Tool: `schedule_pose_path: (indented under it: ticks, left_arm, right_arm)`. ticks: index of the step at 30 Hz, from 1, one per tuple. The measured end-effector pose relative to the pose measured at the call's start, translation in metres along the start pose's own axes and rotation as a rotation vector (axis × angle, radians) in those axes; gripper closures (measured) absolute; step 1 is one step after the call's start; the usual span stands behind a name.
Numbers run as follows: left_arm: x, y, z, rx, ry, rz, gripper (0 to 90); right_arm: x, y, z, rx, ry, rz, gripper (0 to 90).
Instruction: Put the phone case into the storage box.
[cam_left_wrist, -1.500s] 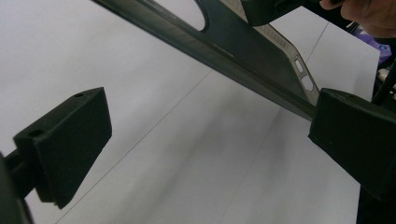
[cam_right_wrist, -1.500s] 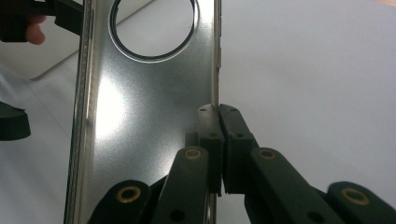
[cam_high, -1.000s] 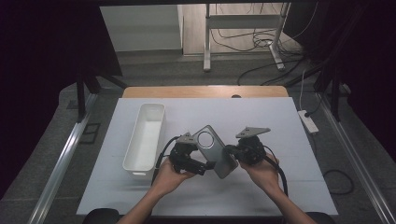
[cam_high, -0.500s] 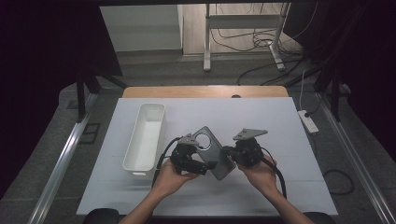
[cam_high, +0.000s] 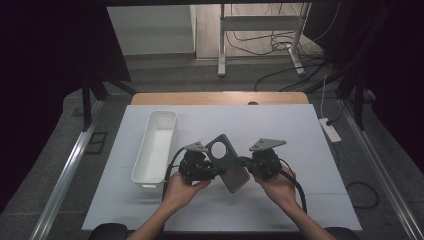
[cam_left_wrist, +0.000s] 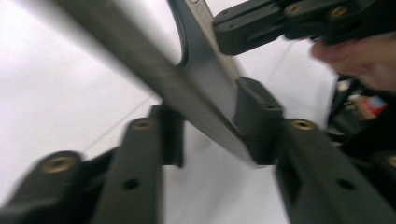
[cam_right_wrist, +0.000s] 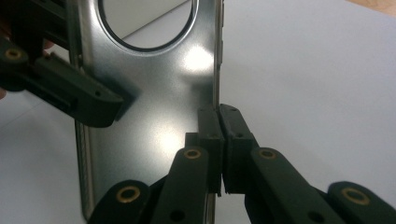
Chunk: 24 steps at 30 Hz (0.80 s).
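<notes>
A grey metal plate (cam_high: 227, 162) with a round hole near its top is held up above the white table mat (cam_high: 300, 140) between both grippers. My right gripper (cam_high: 243, 162) is shut on the plate's right edge; in the right gripper view its pads (cam_right_wrist: 219, 135) pinch that thin edge of the plate (cam_right_wrist: 154, 107). My left gripper (cam_high: 216, 172) has the plate's other side between its jaws, which have just been closing. In the left gripper view one pad (cam_left_wrist: 257, 121) touches the plate (cam_left_wrist: 205, 70), while the other pad (cam_left_wrist: 168, 135) stands a little off it.
A long white tray (cam_high: 155, 145) lies on the mat left of the hands. The mat covers a wooden table (cam_high: 220, 98). Cables and a power strip (cam_high: 330, 130) lie on the floor to the right and behind.
The left gripper's jaws have narrowed around the plate's left side. The right gripper and the plate have stayed nearly where they were.
</notes>
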<state>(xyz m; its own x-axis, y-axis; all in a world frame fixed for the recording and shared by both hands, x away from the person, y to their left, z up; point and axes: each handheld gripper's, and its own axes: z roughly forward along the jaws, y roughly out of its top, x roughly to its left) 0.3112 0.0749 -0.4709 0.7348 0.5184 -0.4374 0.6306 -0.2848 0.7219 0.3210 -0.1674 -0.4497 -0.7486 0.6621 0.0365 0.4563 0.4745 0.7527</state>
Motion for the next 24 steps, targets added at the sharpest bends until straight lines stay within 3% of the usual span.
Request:
schedule_pose_path:
  ticks: [1,2,9,13,17,18,20,24]
  left_arm:
    - [0.001,0.000,-0.001,-0.002,-0.018,-0.008,74.9]
    - [0.001,0.000,-0.002,-0.004,-0.002,-0.004,79.1]
    - [-0.001,0.003,-0.007,0.008,0.024,0.029,79.8]
    - [-0.001,0.004,-0.010,0.022,0.049,0.051,79.8]
    - [-0.002,0.005,-0.014,0.027,0.083,0.083,79.8]
    - [-0.002,0.006,-0.015,0.032,0.089,0.092,79.8]
    - [-0.002,0.006,-0.017,0.046,0.094,0.115,79.8]
    - [-0.002,0.008,-0.021,0.067,0.095,0.151,79.7]
  right_arm:
    - [0.000,0.000,0.000,0.003,-0.001,-0.005,87.8]
    - [0.001,0.000,0.000,0.002,0.002,-0.007,87.6]
    - [0.001,0.000,-0.001,-0.010,0.033,0.000,86.3]
    - [0.000,0.000,-0.003,-0.020,0.042,0.008,80.2]
    - [-0.005,-0.001,-0.007,-0.020,0.065,0.022,65.4]
    - [-0.007,-0.002,-0.008,-0.016,0.083,0.023,57.5]
    - [-0.008,-0.002,-0.009,-0.016,0.087,0.021,53.5]
    - [-0.011,-0.004,-0.011,-0.039,0.109,0.033,32.3]
